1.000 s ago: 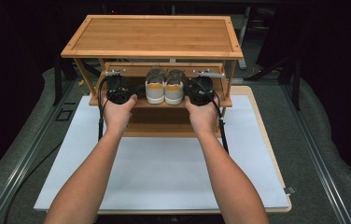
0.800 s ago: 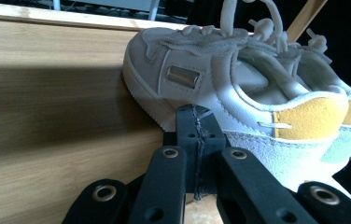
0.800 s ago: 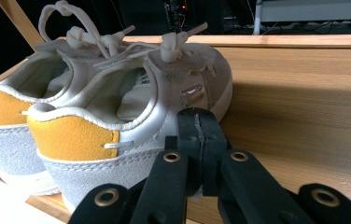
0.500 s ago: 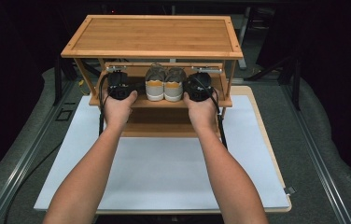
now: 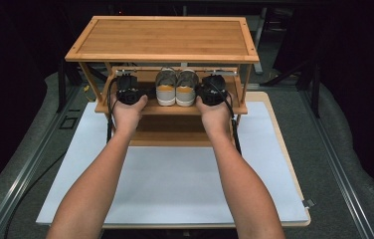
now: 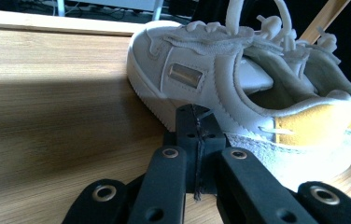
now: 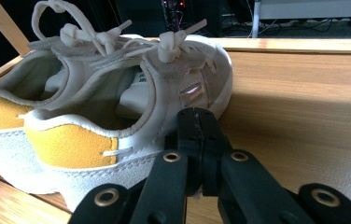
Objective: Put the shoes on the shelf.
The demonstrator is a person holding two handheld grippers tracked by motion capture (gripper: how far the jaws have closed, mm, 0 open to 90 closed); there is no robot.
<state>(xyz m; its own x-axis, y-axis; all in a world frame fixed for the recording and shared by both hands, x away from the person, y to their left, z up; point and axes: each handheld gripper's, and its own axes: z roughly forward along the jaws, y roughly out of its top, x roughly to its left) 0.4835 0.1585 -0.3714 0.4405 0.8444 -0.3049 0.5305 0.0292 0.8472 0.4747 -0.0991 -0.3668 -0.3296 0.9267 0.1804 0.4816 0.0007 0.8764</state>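
**Bamboo rack, middle shelf: one pair of sneakers flanked by two grippers**

Rack (image 5: 162,37): two-tier bamboo frame with a flat, raised-lip top board, straight-grained and matte. It stands at the far edge of a white mat (image 5: 175,174) on a wood-rimmed table (image 5: 284,149). The mat's near half lies bare between the forearms.

Middle shelf (image 6: 47,107): smooth, pale planks with open board left and right of the shoes, out to the slanted side posts. The top board overhangs it closely.

Sneakers (image 5: 176,87): a pair set side by side at the shelf's centre, heels toward the person and close to the front edge. Off-white suede-like uppers, thick pale soles, mustard-yellow heel tabs, knotted white laces and a small metallic side tag.

Left gripper (image 6: 196,135): black, hinged, riveted links. The jaws are closed flat against each other with nothing between them. The tips touch, or sit just beside, the outer sole of the left shoe (image 6: 220,88). Held in the left hand (image 5: 127,110) at the shelf's front edge.

Right gripper (image 7: 197,140): same build, jaws likewise pressed together and empty. The tips are at the outer side of the right shoe (image 7: 131,107), and whether they touch it cannot be told. Held in the right hand (image 5: 216,115).
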